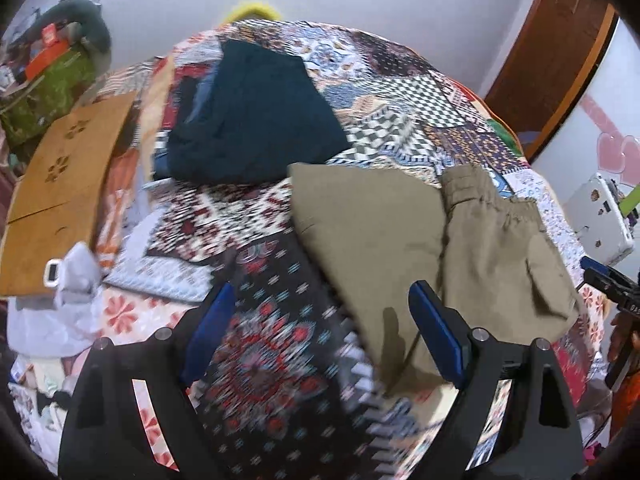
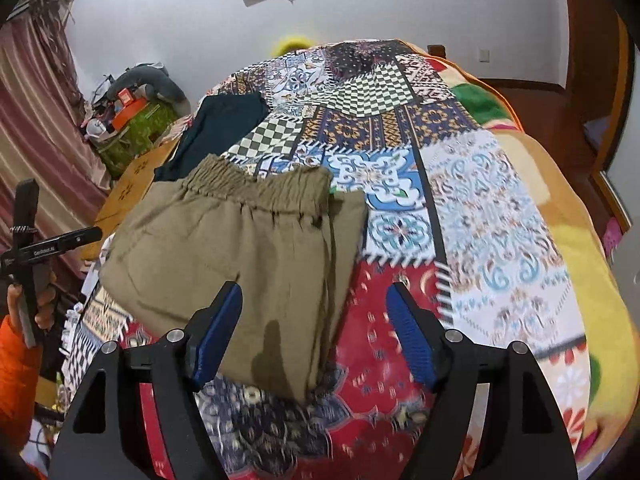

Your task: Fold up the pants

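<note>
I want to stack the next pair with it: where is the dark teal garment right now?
The dark teal garment lies on the patchwork bedspread, just beyond the folded khaki pants, toward the wooden board on the bed's left.

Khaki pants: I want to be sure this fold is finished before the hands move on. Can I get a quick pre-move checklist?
1. Khaki pants folded into a compact stack: ok.
2. Elastic waistband lying on top, flat: ok.
3. Left claw open, nothing pinched: ok.
4. Right claw open, clear of cloth: ok.
5. Edges squared: not ok, lower layer sticks out.
6. Dark teal pants apart from khaki stack: cannot tell.
</note>
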Demonstrator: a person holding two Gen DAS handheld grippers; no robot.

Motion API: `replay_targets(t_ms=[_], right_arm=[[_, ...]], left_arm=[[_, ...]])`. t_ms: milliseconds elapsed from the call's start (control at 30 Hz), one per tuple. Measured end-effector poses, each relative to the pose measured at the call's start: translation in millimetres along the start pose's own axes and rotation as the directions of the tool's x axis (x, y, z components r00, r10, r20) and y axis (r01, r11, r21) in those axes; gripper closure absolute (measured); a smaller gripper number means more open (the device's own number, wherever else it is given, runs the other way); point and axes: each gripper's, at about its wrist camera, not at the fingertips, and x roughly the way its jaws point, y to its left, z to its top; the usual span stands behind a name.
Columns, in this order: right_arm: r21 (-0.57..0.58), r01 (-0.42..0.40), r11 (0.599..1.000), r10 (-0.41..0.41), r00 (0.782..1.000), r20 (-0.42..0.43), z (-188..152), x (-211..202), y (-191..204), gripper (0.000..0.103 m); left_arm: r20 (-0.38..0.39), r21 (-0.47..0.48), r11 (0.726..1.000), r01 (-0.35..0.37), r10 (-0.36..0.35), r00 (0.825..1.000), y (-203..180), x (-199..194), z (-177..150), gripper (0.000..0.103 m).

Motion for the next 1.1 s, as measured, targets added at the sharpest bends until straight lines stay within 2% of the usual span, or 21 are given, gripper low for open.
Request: replay_targets(t_ms=[233, 367, 433, 600, 633, 667, 733, 767, 900, 933, 967, 1033, 1100], right_arm=[[0.043, -0.029, 0.999, 0.031, 0.998, -0.049, 9.9, 34.5, -7.1, 0.030], [0.094, -0.064, 0.994, 0.072, 0.993, -0.088, 9.2, 54.1, -15.0, 0.030], [0.112, -0.089, 0.990, 0.101, 0.989, -0.106, 8.7, 61.6, -17.5, 0.026], [0.138, -0.145, 0.980, 0.162, 0.980, -0.114, 11.6, 71.3, -24.9, 0.024], [0.136, -0.151, 0.979, 0.167, 0.979, -0.115, 12.5, 71.8, -25.1, 0.024], [0.133, -0.155, 0.979, 0.171, 0.979, -0.113, 13.5, 72.2, -25.2, 0.024], [0.125, -0.176, 0.976, 0.190, 0.976, -0.110, 14.5, 73.0, -24.1, 0.034], [0.125, -0.187, 0.974, 0.201, 0.973, -0.110, 16.4, 73.7, -24.4, 0.037], [0.124, -0.203, 0.971, 0.217, 0.970, -0.112, 19.1, 75.6, -23.4, 0.058], [0.124, -0.200, 0.972, 0.214, 0.970, -0.112, 19.1, 75.9, -23.3, 0.064], [0.122, -0.199, 0.972, 0.213, 0.971, -0.112, 19.8, 76.1, -23.7, 0.066], [0.112, -0.194, 0.974, 0.206, 0.973, -0.103, 20.3, 73.7, -22.2, 0.077], [0.088, -0.185, 0.979, 0.193, 0.976, -0.096, 21.9, 70.8, -19.0, 0.084]], left_arm=[[-0.089, -0.024, 0.998, 0.054, -0.056, 0.994, -6.8, 47.5, 20.8, 0.014], [-0.140, -0.044, 0.994, 0.097, -0.102, 0.985, -7.2, 69.7, 24.2, 0.020], [-0.141, -0.063, 0.992, 0.111, -0.118, 0.983, -7.0, 74.4, 25.9, 0.022], [-0.120, -0.049, 0.992, 0.112, -0.118, 0.986, -13.2, 74.8, 31.4, 0.038], [-0.116, -0.044, 0.994, 0.103, -0.108, 0.987, -15.1, 74.0, 32.2, 0.043], [-0.114, -0.042, 0.994, 0.101, -0.105, 0.988, -15.6, 73.1, 32.9, 0.052], [-0.117, -0.043, 0.991, 0.126, -0.130, 0.985, -18.2, 72.0, 33.8, 0.065], [-0.112, -0.034, 0.993, 0.113, -0.116, 0.987, -21.4, 71.6, 34.7, 0.068], [-0.096, 0.022, 0.996, 0.084, -0.082, 0.992, -32.5, 70.3, 35.3, 0.077], [-0.094, 0.026, 0.996, 0.082, -0.079, 0.992, -33.7, 69.6, 35.8, 0.083], [-0.087, 0.029, 0.997, 0.076, -0.073, 0.993, -34.7, 68.0, 36.5, 0.087], [-0.071, 0.035, 0.997, 0.071, -0.069, 0.995, -36.1, 63.6, 37.7, 0.092], [-0.047, 0.056, 0.996, 0.064, -0.062, 0.997, -39.6, 56.4, 38.7, 0.094]])
